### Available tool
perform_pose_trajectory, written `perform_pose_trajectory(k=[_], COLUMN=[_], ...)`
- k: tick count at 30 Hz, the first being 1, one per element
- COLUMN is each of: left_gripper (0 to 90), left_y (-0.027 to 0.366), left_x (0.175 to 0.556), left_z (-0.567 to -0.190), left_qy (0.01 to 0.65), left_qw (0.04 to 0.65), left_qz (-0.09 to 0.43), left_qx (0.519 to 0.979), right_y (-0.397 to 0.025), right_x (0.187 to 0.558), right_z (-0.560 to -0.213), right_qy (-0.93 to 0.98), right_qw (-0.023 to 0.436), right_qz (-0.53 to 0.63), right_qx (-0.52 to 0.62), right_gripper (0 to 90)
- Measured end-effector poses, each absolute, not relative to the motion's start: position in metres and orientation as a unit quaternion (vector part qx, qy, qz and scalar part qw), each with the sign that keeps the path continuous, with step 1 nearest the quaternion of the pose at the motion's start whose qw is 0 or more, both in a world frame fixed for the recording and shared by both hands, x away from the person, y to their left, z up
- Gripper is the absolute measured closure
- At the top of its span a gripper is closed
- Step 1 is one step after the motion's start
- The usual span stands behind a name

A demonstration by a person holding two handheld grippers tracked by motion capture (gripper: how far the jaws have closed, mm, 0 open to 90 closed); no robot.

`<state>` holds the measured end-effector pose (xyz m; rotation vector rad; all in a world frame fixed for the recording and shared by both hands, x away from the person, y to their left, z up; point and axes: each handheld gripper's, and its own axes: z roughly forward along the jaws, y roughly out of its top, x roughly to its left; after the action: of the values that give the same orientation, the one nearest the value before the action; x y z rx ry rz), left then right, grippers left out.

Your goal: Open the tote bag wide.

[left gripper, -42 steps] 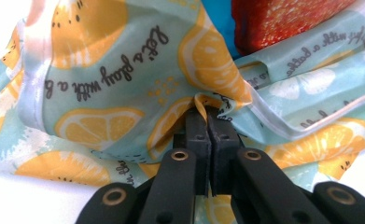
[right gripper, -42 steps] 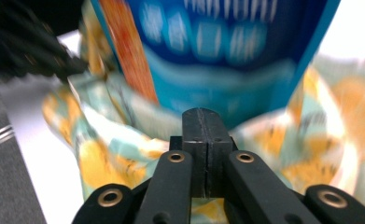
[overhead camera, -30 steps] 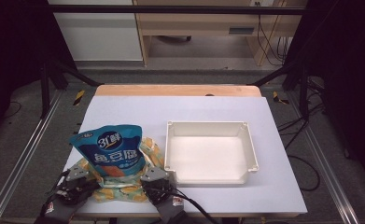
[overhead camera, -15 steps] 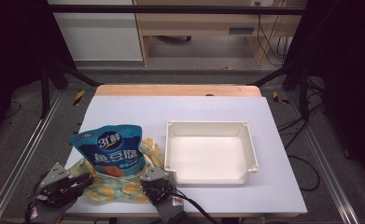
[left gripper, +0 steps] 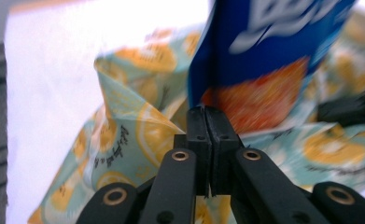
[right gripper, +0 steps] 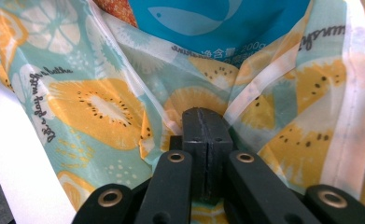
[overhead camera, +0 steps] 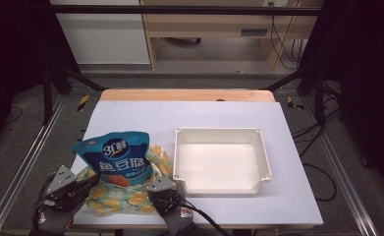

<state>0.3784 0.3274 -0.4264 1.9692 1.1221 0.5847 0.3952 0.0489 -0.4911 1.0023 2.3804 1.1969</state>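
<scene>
Two grippers at near-left table edge. Left gripper [overhead camera: 74,189] jaws together, nothing visibly pinched. Right gripper [overhead camera: 164,195] jaws together too; cloth between them? can't tell. Fruit-print cloth bag [overhead camera: 125,199] under blue pouch [overhead camera: 116,158], left of white tray [overhead camera: 258,147]. Looks soft, floppy, probably light; grab hem.

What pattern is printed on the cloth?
Yellow-orange fruit slices on pale teal cloth, clearest in the right gripper view.

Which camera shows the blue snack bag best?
The high view: the whole blue snack bag shows, lying on the fruit-print cloth beside the white tray. The left gripper view gives a blurred lower corner; the right gripper view shows just its bottom strip.
</scene>
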Motion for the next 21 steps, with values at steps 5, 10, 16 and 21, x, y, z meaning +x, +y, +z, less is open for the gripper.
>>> perform_pose_trajectory(k=[5,10,16,21], left_gripper=[89.4,89.5,89.5,89.6], left_y=[0.333,0.336,0.335,0.336], left_x=[0.387,0.392,0.397,0.398], left_z=[-0.443,-0.457,-0.466,-0.468], left_qy=[0.464,0.473,0.48,0.487], left_qw=[0.343,0.316,0.295,0.295], left_qz=[0.227,0.212,0.197,0.189], left_qx=[0.785,0.794,0.803,0.8], right_y=[0.049,0.049,0.049,0.045], right_x=[0.395,0.395,0.393,0.391], right_z=[-0.491,-0.491,-0.491,-0.49], right_qy=[0.827,0.826,0.823,0.819], right_qw=[0.146,0.149,0.161,0.178], right_qz=[0.417,0.415,0.415,0.409], right_qx=[0.349,0.351,0.353,0.36], right_gripper=[89.6,89.1,87.5,88.2])
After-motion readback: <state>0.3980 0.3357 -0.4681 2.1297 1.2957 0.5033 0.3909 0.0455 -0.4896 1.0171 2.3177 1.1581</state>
